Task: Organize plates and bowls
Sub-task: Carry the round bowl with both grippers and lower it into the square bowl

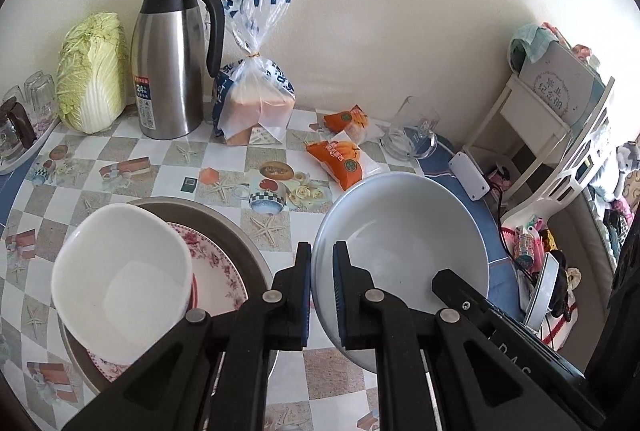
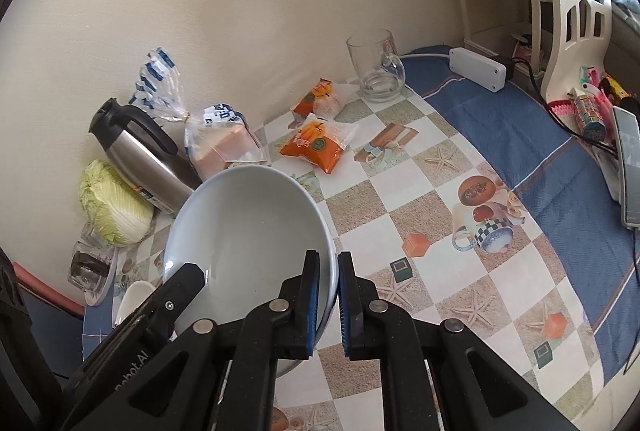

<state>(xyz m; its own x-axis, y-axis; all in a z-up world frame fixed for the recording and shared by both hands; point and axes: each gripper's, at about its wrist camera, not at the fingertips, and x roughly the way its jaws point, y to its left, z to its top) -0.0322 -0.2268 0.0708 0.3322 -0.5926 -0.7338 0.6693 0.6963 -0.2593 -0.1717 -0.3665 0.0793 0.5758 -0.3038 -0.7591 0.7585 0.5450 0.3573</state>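
Above the checked table (image 1: pixel 224 159), 2 grippers pinch the pale bowl's (image 1: pixel 404 223) rim; both angled downward.

Along the worktop's (image 1: pixel 132 147) far edge by the wall we see a napa cabbage (image 1: pixel 93 73), steel thermos jug (image 1: pixel 172 55), bagged bread loaf (image 1: pixel 256 99), two orange snack packets (image 1: pixel 340 159) and an empty glass mug (image 1: pixel 412 129). White power adapter (image 1: pixel 469 176) at the right edge.

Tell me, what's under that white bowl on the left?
The white bowl sits on a floral plate, which lies on a grey plate. The bowl and the left gripper cover much of both plates, so anything else beneath is hidden.
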